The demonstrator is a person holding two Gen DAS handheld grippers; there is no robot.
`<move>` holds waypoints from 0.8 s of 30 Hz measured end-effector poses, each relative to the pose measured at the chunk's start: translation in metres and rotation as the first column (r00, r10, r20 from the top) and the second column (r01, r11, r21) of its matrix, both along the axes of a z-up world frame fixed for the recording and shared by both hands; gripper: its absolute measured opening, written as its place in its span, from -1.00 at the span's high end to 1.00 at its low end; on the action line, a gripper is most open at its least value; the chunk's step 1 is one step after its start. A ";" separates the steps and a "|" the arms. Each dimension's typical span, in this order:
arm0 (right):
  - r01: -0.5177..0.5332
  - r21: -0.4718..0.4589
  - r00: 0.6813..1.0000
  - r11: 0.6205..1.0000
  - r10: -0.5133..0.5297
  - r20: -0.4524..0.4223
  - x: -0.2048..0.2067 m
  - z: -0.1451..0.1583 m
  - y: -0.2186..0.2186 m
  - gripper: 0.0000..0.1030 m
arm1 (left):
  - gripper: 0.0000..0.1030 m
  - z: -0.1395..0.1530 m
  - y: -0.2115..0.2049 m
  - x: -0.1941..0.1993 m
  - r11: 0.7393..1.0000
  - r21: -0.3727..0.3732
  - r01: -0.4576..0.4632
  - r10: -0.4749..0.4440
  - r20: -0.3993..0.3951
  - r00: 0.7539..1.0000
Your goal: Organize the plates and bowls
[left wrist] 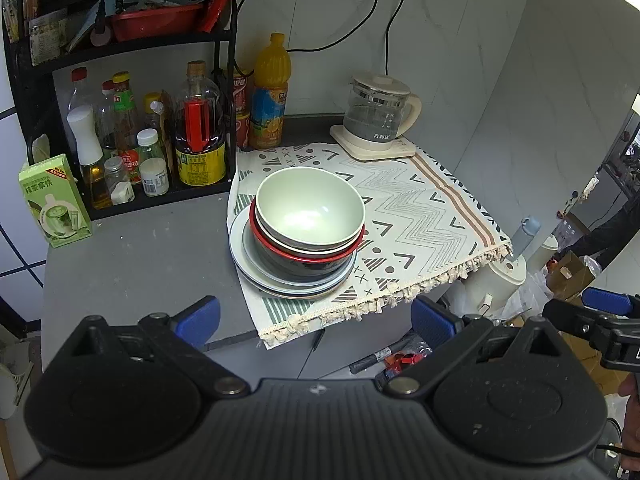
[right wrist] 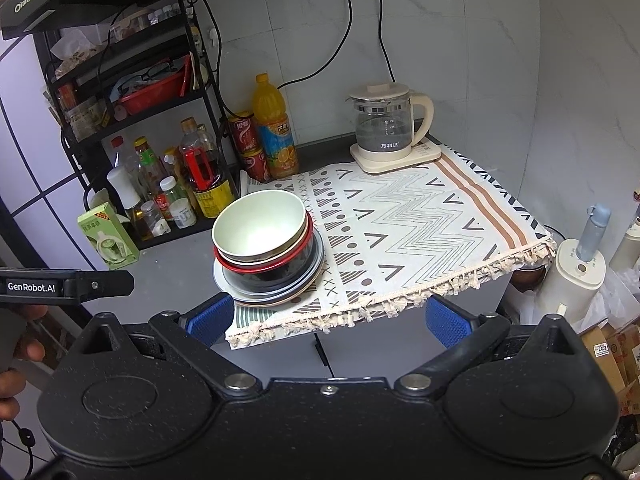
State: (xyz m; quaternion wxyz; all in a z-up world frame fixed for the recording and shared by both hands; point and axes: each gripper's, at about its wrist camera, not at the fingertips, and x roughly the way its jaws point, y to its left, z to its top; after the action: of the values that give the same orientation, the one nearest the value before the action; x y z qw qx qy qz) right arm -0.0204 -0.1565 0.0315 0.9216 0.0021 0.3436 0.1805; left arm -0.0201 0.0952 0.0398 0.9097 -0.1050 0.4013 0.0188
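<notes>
Your left hand-held gripper (left wrist: 316, 320): spread, empty
Your right hand-held gripper (right wrist: 330, 320): spread, empty
Bowls (left wrist: 310, 210): stacked on plates (left wrist: 244, 260), bench (left wrist: 140, 256) centre

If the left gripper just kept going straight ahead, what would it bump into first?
Probably the stack of dishes: the left gripper is open and points at the plates under the pale green bowl. Depth is hard to judge; it might brush the cloth's fringed edge first.
</notes>
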 end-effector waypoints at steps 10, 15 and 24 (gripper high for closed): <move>-0.013 0.002 1.000 1.000 0.013 0.002 0.001 0.000 0.001 -0.99 | -0.95 0.002 -0.005 0.005 1.000 -0.003 0.021 -0.021 -0.006 1.000; -0.005 0.005 1.000 1.000 0.005 -0.002 0.002 0.000 -0.002 -0.99 | -0.95 0.002 -0.006 0.007 1.000 -0.001 0.026 -0.026 -0.006 1.000; -0.003 0.010 1.000 1.000 0.003 -0.007 0.003 -0.001 -0.005 -0.99 | -0.95 0.001 -0.007 0.009 1.000 -0.002 0.027 -0.027 -0.011 1.000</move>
State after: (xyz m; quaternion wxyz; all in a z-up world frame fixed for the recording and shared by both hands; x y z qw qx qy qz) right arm -0.0171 -0.1614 0.0302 0.9202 0.0065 0.3457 0.1836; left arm -0.0112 0.0881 0.0412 0.9075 -0.1002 0.4079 0.0068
